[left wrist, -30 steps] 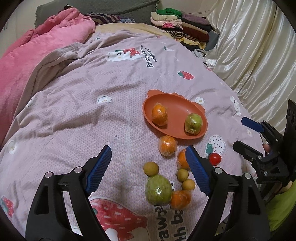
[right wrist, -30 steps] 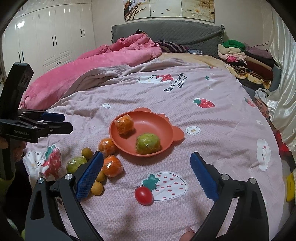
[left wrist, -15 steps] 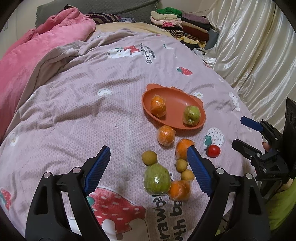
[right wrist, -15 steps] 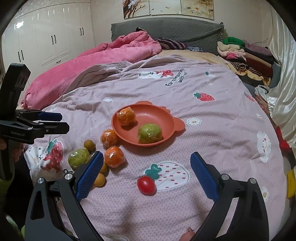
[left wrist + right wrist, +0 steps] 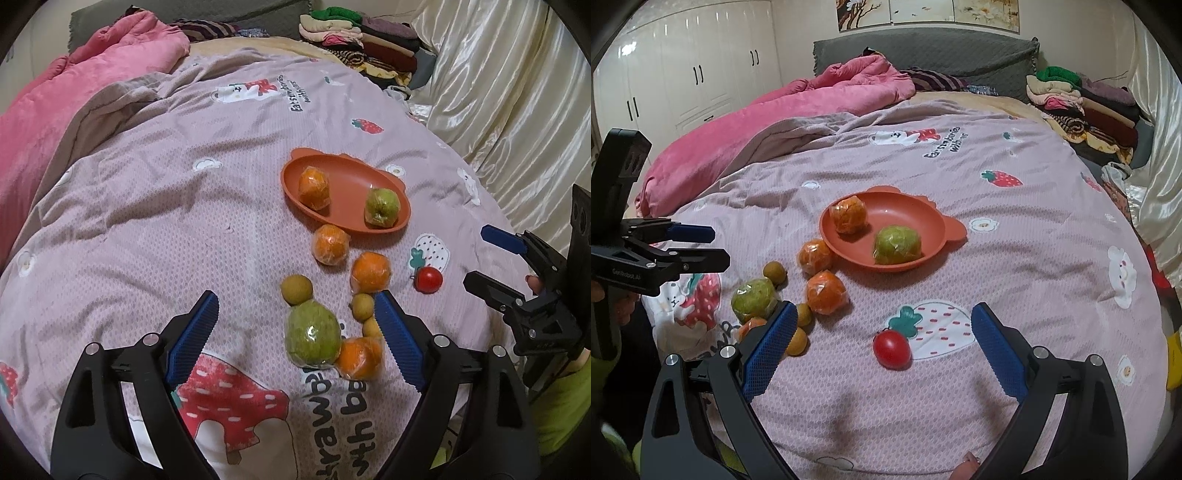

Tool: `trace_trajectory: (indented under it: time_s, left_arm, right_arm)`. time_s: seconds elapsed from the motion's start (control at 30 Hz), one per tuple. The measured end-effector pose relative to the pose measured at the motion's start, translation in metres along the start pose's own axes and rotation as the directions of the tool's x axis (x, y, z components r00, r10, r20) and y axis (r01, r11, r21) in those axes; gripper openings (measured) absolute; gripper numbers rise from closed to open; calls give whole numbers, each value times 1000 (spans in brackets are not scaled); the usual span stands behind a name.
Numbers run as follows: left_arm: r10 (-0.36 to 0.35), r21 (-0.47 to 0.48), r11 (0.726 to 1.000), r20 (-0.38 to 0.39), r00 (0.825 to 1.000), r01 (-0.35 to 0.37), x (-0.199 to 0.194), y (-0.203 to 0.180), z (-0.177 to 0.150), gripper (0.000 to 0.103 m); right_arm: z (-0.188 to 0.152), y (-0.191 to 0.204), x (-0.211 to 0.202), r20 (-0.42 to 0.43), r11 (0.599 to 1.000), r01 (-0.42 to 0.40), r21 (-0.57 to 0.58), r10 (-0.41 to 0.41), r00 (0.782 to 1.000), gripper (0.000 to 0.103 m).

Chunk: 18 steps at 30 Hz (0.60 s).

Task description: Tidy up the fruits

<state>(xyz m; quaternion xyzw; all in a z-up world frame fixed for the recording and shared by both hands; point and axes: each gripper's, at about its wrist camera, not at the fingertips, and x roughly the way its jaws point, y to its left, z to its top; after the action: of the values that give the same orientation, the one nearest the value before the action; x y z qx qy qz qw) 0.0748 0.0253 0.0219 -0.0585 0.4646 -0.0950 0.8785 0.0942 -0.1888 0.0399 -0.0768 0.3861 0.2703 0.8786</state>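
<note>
The left gripper (image 5: 295,325), jaws wide and empty, hovers at lower centre over the wrapped guava (image 5: 313,338); next, descend and close for the plate (image 5: 343,225).

The round orange plastic plate (image 5: 934,236) is taken as landmark. Beyond it and to its right in the right wrist view, bare pink printed bedcover (image 5: 1034,221) is left free. Its near-left side is blocked by a tight cluster of wrapped oranges and green fruits (image 5: 820,291). A small red tomato (image 5: 892,349) lies alone nearer.
</note>
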Motion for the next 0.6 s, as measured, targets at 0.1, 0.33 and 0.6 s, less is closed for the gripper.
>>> trace_trajectory:
  time_s: [0.1, 0.33, 0.6]
  left_arm:
    - [2, 5, 1000, -8, 1000, -2, 1, -3, -3, 79]
    - [1, 15, 1000, -25, 1000, 0, 5, -7, -10, 80]
    - [2, 21, 1000, -35, 999, -1, 6, -9, -18, 80]
  right_arm:
    - [-3, 2, 0, -8, 1000, -2, -4, 2, 1000, 95]
    - [-6, 4, 2, -19, 1000, -6, -3, 6, 1000, 95]
    - [-10, 3, 3, -25, 1000, -7, -1, 7, 1000, 95]
